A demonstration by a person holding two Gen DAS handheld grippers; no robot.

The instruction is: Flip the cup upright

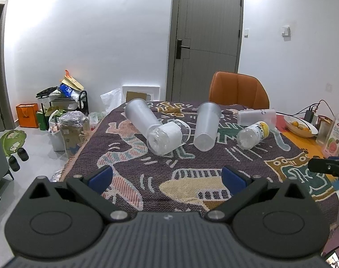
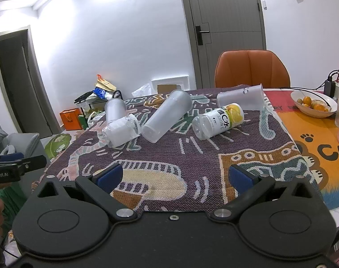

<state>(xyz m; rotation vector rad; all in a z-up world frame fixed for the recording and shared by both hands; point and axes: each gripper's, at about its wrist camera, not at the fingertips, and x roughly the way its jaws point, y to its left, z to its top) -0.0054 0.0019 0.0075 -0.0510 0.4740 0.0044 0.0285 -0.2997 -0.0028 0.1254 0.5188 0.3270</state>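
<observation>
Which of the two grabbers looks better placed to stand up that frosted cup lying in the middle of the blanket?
Probably the left gripper: the middle cup lies almost straight ahead of its open jaws. From the right gripper, also open, the same cup sits slightly left.

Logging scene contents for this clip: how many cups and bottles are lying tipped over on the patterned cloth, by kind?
Frosted plastic cups lying on their sides: 3 (left, middle, back right)
Bottles lying on their sides: 2 (white-label bottle, yellow lemon-label bottle)
Total: 5
</observation>
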